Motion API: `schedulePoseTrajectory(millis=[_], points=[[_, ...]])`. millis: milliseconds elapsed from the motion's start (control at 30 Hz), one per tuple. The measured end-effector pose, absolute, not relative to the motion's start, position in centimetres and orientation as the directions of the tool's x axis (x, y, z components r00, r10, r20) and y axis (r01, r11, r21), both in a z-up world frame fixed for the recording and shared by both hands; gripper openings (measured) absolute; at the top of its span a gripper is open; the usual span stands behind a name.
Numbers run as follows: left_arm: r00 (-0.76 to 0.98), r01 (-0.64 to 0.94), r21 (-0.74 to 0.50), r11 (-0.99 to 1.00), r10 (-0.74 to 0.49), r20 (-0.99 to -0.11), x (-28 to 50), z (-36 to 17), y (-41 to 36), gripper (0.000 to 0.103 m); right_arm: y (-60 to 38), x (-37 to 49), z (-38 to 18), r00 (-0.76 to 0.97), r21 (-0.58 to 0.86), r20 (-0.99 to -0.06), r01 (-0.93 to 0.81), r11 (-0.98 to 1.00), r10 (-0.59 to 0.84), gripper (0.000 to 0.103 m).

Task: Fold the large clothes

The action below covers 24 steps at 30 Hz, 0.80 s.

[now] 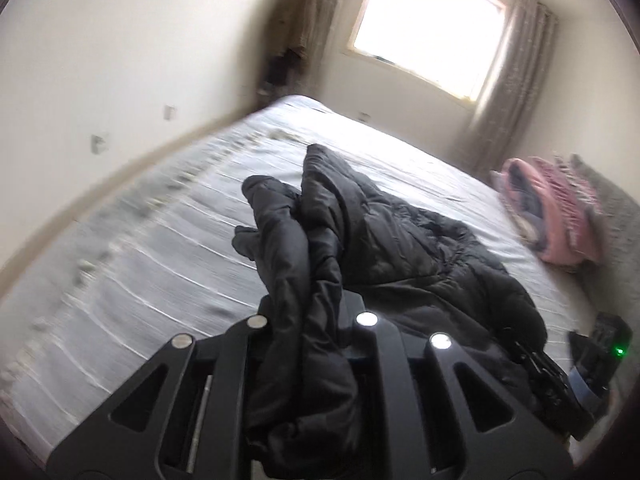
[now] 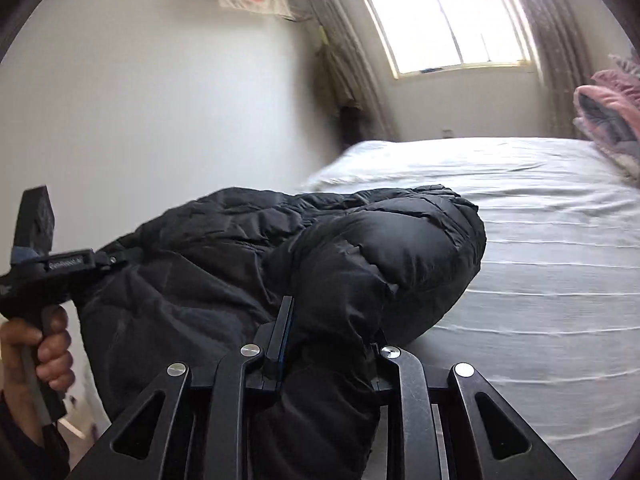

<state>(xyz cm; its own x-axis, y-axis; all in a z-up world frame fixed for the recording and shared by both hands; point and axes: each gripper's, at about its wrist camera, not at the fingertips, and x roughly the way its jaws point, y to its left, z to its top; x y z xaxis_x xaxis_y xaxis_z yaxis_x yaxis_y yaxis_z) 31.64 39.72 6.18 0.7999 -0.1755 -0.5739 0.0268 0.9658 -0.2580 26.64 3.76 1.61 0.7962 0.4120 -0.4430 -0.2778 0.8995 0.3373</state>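
The workspace is a bed point(image 2: 540, 240) with a pale striped sheet, under a bright window point(image 2: 444, 16). The black padded jacket point(image 1: 400, 236) lies bunched across the near half of it. Your left gripper point(image 1: 308, 316) and right gripper point(image 2: 328, 340) are each clamped on a thick fold of the jacket. Pull the two grips apart evenly to spread the fabric flat before folding. The fingertips are buried in cloth, and the left view is blurred.

Left gripper point(image 1: 310, 312) is clamped on bunched jacket point(image 1: 400, 248) fabric. Right gripper point(image 2: 328, 344) is likewise closed on the jacket. The person's left hand point(image 2: 44, 344) grips the left handle, fingers curled.
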Motion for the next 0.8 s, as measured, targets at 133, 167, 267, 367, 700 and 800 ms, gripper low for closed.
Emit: schedulePoseTrajectory(millis=[133,167,267,367,700,800], points=[[0.746,-0.091,-0.146,0.985,-0.030,-0.665,33.7,2.1,46.8,0.018,12.4,30.3,-1.6,0.752,0.442,-0.428,-0.310,0.842,0.501,0.024],[0.707,-0.142,-0.130,0.981,0.009,-0.707,33.8,0.2,48.6,0.018,15.0,31.6,-3.9,0.696,0.476,-0.480,-0.305,0.825,0.534,0.024],[0.655,-0.227,-0.189,0.955,0.006,-0.756,32.3,-5.2,52.8,0.027,19.6,32.6,-9.8,0.468,0.549,-0.628,-0.302,0.780,0.623,0.031],[0.674,-0.243,-0.252,0.937,-0.024,-0.738,31.0,-6.6,54.6,0.040,19.4,30.6,-11.7,0.463,0.561,-0.616,-0.311,0.767,0.638,0.050],[0.774,-0.341,-0.232,0.911,0.132,-0.619,24.1,2.3,53.5,0.053,12.2,27.1,-6.8,0.445,0.477,-0.677,-0.342,0.810,0.587,0.061],[0.769,-0.424,-0.169,0.890,0.256,-0.586,18.4,2.9,49.5,0.071,12.1,23.0,-5.1,0.439,0.454,-0.672,-0.393,0.800,0.597,0.069]])
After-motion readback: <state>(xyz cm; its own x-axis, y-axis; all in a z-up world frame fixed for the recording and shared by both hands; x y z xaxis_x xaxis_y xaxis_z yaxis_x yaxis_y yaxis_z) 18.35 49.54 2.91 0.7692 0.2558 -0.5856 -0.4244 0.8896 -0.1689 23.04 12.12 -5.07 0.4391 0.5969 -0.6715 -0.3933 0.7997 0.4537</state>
